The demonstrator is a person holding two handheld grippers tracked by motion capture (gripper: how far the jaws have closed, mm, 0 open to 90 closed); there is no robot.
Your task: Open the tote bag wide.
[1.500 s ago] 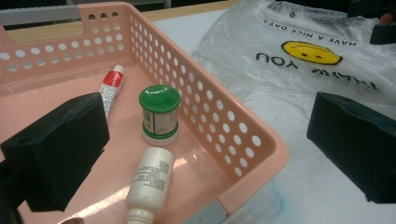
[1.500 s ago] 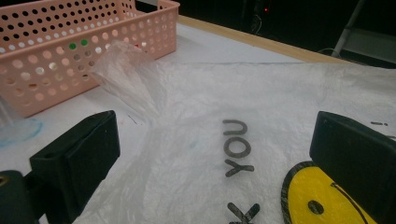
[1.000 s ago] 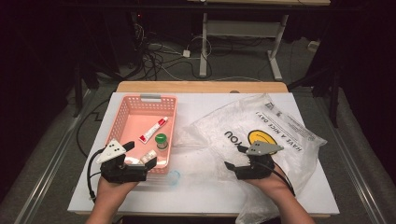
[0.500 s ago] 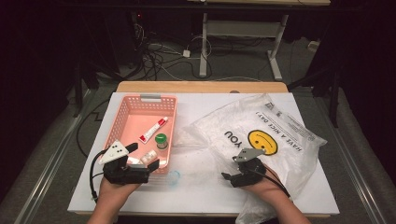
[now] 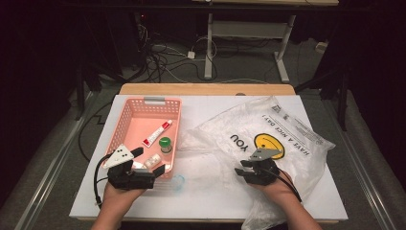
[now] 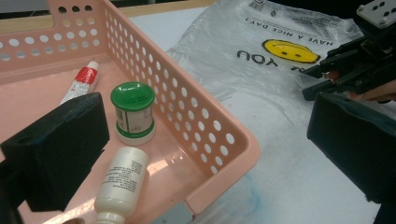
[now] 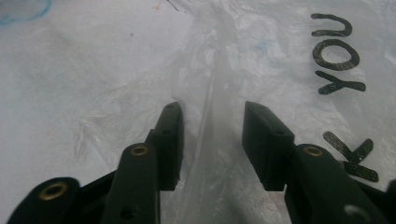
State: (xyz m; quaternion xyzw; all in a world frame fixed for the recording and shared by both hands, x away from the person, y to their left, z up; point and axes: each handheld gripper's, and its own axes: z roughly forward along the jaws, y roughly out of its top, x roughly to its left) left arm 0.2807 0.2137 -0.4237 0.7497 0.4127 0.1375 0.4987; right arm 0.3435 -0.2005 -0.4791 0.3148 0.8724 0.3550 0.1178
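Right gripper [image 7: 212, 123]: jaws have just been closing — a raised fold of the plastic bag [image 7: 210, 140] stands between them, pads not yet pressing.
Left gripper [image 5: 143, 165]: jaws wide open — straddling the pink basket [image 6: 205, 121] corner.

We lose the white bottle's [image 6: 122, 184] cap below the left gripper view's edge, tube [image 6: 81, 82] half behind a black pad, bag's [image 5: 287, 143] small print unreadable for us.
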